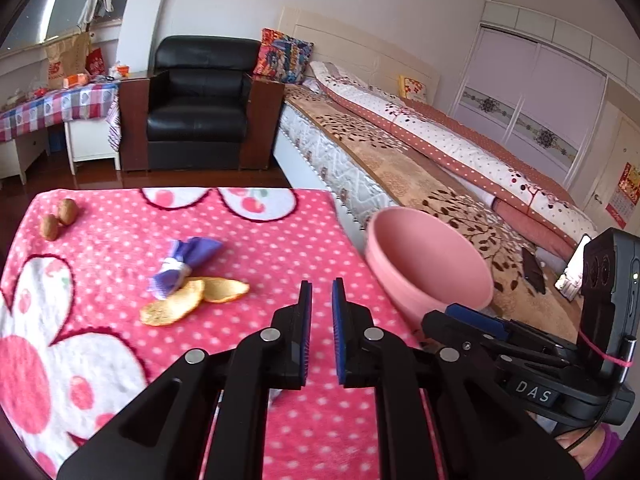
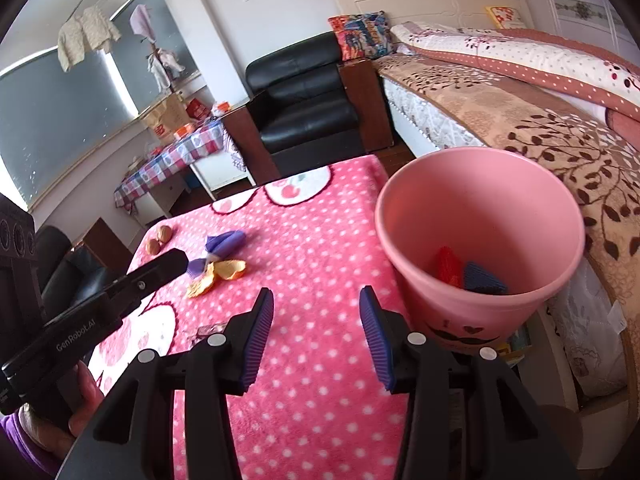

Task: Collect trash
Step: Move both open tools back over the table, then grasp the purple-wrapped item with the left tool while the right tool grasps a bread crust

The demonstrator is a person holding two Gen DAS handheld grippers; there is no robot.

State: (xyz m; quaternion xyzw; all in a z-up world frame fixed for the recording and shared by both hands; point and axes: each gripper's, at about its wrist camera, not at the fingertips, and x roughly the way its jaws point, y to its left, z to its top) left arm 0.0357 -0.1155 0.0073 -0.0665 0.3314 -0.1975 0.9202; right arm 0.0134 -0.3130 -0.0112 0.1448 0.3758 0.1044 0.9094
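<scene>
A pink bin [image 2: 480,240] stands at the right edge of the pink polka-dot blanket [image 2: 312,240]; red and blue scraps [image 2: 464,272] lie inside it. The bin also shows in the left wrist view [image 1: 424,264]. On the blanket lie a purple wrapper [image 1: 184,264], orange peels [image 1: 192,296] and two walnuts [image 1: 60,216]. These also show in the right wrist view: wrapper [image 2: 220,248], peels [image 2: 216,276], walnuts [image 2: 160,238]. A small wrapper [image 2: 208,330] lies near my right gripper. My left gripper [image 1: 322,300] is nearly closed and empty. My right gripper [image 2: 316,308] is open and empty beside the bin.
A bed [image 1: 440,152] runs along the right of the table. A black armchair [image 1: 200,104] stands beyond the table's far edge. A checked-cloth side table [image 1: 56,104] with clutter is at the far left.
</scene>
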